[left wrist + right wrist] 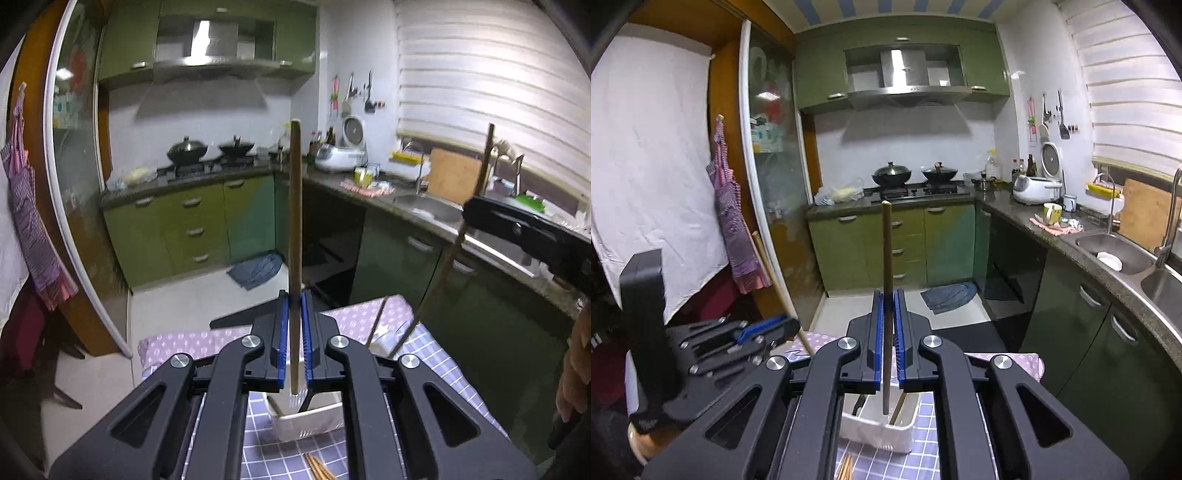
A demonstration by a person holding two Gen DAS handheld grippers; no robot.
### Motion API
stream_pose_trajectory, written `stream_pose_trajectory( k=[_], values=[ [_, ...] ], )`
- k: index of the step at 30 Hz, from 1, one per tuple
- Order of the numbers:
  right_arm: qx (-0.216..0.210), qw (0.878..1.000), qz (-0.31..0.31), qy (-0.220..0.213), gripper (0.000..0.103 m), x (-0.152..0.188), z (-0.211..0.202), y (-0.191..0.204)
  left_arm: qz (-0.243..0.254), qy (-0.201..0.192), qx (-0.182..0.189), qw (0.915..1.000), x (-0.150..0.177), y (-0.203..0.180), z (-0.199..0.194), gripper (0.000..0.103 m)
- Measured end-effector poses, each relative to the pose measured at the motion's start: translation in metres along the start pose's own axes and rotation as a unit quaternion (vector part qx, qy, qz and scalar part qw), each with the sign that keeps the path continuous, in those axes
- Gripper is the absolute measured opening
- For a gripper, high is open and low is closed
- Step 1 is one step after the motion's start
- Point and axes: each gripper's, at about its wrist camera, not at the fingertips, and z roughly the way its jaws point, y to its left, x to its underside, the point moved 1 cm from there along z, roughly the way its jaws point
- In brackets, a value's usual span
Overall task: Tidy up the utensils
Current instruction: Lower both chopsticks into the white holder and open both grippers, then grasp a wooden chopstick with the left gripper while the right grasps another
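Left gripper (294,321), black frame with blue pads: nearest item in your left wrist view. Its jaws are clamped on a long, thin brown wooden chopstick (295,221), held upright so the lower tip hangs just below the pads and the long end stands above them.

Right gripper (886,321), same build: its jaws are likewise closed on a second brown wooden chopstick (886,258), also upright. You carry one stick per hand, which looks like a way to drop both in tip-first at once.

White plastic utensil basket (875,435): directly beneath and just ahead of both grippers, on a table under a purple-and-white checked cloth (436,354). Each held tip hangs above its open top, apart from it; neither stick is lowered in yet. A further wooden stick already leans inside, right of your right-hand tip.

Loose wooden chopsticks (317,469): on the cloth, nearer you than the basket, probably still to be collected.

Judgement: mid-task. Vertical holds suit a straight descent; the narrow basket opening leaves little room for two tips together.
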Motion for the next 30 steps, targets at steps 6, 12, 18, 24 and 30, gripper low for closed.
stream_pose_trajectory(
  k=[6, 12, 18, 24, 30],
  values=[
    [0.001, 0.999, 0.006, 0.036, 0.007, 0.022, 0.042, -0.009, 0.006, 0.036, 0.001, 0.9993, 0.021, 0.003, 0.006, 0.014],
    [-0.006, 0.997, 0.012, 0.071, 0.007, 0.042, 0.063, -0.011, 0.005, 0.032, 0.004, 0.9995, 0.017, 0.002, -0.035, 0.030],
    [-0.004, 0.997, 0.005, 0.077, 0.015, 0.050, 0.056, -0.005, -0.013, 0.100, 0.020, 0.9947, 0.037, 0.000, -0.064, 0.042],
    [-0.009, 0.998, -0.001, 0.068, 0.020, 0.058, 0.001, -0.004, -0.028, 0.203, 0.035, 0.9782, 0.090, -0.002, -0.054, 0.042],
    [-0.002, 0.987, -0.021, 0.157, 0.026, 0.124, -0.023, -0.020, -0.049, 0.337, 0.048, 0.9390, 0.166, -0.005, -0.008, 0.029]
  ],
)
